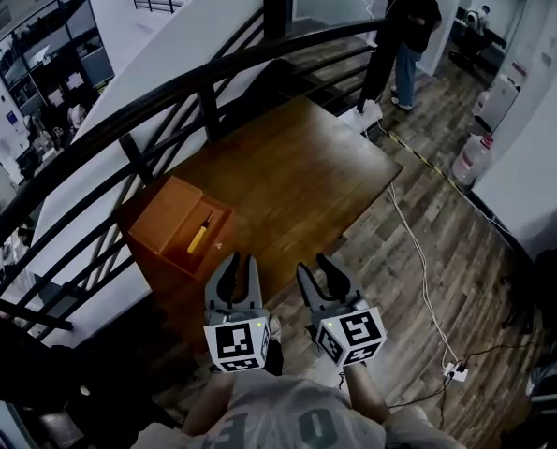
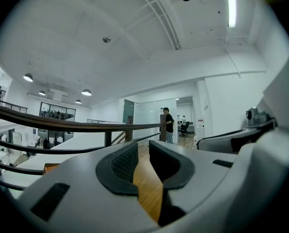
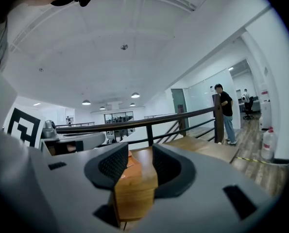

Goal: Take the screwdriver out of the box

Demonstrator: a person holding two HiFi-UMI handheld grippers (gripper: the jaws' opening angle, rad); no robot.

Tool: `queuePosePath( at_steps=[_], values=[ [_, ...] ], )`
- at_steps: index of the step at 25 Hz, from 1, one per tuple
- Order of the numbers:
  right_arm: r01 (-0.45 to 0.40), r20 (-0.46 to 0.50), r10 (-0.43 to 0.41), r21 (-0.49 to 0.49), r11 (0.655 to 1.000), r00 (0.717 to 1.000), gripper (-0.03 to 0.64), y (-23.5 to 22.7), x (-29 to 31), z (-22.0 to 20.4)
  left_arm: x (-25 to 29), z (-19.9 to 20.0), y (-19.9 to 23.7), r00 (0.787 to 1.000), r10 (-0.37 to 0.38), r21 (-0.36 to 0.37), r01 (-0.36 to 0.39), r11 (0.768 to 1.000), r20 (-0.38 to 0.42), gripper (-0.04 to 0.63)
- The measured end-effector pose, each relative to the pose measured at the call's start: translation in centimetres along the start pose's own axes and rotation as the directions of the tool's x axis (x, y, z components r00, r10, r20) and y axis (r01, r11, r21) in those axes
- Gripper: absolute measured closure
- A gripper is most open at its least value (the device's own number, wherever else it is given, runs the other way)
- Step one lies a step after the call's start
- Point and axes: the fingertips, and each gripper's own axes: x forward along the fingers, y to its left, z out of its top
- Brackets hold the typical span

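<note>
Grippers first: your left gripper (image 1: 240, 269) and right gripper (image 1: 316, 269) sit side by side right in front of you, marker cubes toward you, both pointing roughly level. Jaws on both are parted with nothing in them. In each gripper view you mostly just see wood through the gap.

Just past the tips is the wooden table (image 1: 297, 162). The open orange box (image 1: 166, 215) sits at its near left corner, ahead and left of your left gripper, close but not touching. The yellow-handled screwdriver (image 1: 199, 235) is lying inside it, untouched.

A black railing (image 1: 203, 78) curves along the table's left side, behind the box. Off to the right a white cable (image 1: 418, 251) trails over the plank floor (image 1: 447, 120). Way out past the table's far end, a person (image 1: 411, 26) in a dark top is standing.
</note>
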Motion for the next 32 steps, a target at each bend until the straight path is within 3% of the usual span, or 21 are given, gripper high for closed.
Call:
queuePosePath(
  at_steps=[7, 12, 17, 32],
  values=[
    [-0.059, -0.016, 0.059, -0.002, 0.998, 0.998, 0.469, -0.6, 7.5, 2.5, 5.8, 1.4, 3.5, 0.999, 0.038, 0.013, -0.038, 0.999, 0.0, 0.512],
    [-0.094, -0.035, 0.094, -0.006, 0.996, 0.995, 0.469, -1.3, 12.2, 3.6, 9.3, 1.2, 5.7, 0.998, 0.065, -0.065, -0.066, 0.996, -0.022, 0.512],
    [-0.141, -0.056, 0.141, 0.0, 0.99, 0.989, 0.468, -1.0, 15.4, 3.4, 10.9, 0.7, 8.1, 0.992, 0.12, -0.056, -0.122, 0.991, -0.031, 0.514],
    [-0.316, -0.07, 0.316, 0.008, 0.949, 0.946, 0.462, -0.8, 20.5, 4.7, 12.6, 1.5, 11.6, 0.948, 0.318, -0.052, -0.319, 0.946, -0.027, 0.512]
  ],
)
